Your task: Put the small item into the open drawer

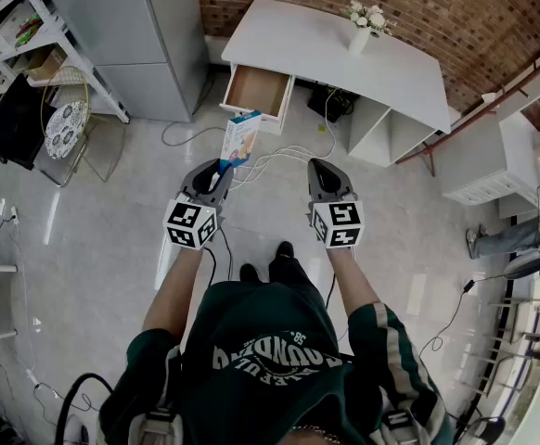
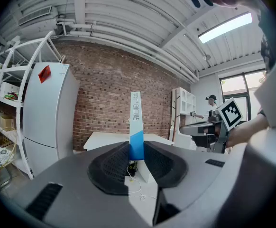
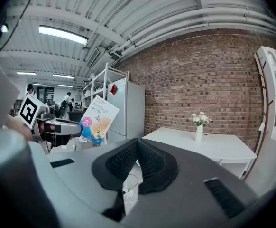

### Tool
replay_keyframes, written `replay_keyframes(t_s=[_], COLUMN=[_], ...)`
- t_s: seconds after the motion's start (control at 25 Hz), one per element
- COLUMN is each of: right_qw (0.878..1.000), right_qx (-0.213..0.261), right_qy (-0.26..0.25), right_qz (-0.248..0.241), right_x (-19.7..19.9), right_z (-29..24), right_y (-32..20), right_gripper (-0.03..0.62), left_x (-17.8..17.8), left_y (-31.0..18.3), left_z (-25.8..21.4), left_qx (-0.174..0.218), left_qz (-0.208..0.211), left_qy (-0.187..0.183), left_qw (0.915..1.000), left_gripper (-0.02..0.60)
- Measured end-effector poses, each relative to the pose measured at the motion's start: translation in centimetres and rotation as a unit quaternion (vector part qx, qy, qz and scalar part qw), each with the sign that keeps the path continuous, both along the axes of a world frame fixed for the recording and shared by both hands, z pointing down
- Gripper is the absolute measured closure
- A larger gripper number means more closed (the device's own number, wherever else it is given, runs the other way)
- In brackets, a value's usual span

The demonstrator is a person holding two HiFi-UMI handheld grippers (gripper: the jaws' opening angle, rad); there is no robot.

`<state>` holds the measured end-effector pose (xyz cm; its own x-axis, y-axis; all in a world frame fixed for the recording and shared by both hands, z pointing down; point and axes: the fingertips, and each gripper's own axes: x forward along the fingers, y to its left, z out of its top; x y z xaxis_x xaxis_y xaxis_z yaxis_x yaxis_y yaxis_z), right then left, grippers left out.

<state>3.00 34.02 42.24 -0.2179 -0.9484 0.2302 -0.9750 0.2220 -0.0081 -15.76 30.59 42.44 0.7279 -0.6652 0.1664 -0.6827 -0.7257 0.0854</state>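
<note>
Desk (image 1: pixel 335 54) ahead; left gripper (image 1: pixel 216 174), nearly level, grips box (image 1: pixel 240 140).

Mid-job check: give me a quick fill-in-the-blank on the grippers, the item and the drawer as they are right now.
1. The left gripper is shut on the flat box, while the right gripper has its jaws together and holds ____.
2. The drawer of the white desk stands ____.
3. On the desk stands a vase of ____.
Missing words: nothing; open; flowers.
</note>
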Motion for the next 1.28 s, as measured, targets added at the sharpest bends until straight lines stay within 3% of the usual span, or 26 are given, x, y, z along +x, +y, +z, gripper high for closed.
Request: replay_keyframes(t_s=[0.2,1.28], right_qw=[1.000,1.000], right_qx=[0.016,0.003], right_qy=[-0.024,-0.028], right_qz=[-0.002,-0.014], right_x=[0.2,2.1], right_z=[-0.7,-0.2], right_y=[-0.1,-2.9], right_gripper=[0.569,0.569], left_x=[0.1,1.1], left_y=[0.0,-3.0], left_z=[-0.1,-0.2], left_qx=[0.000,-0.009], left_qz=[0.001,-0.020], left_qy=[0.001,0.004], left_qw=[1.0000,0.9997], left_gripper=[0.477,0.477])
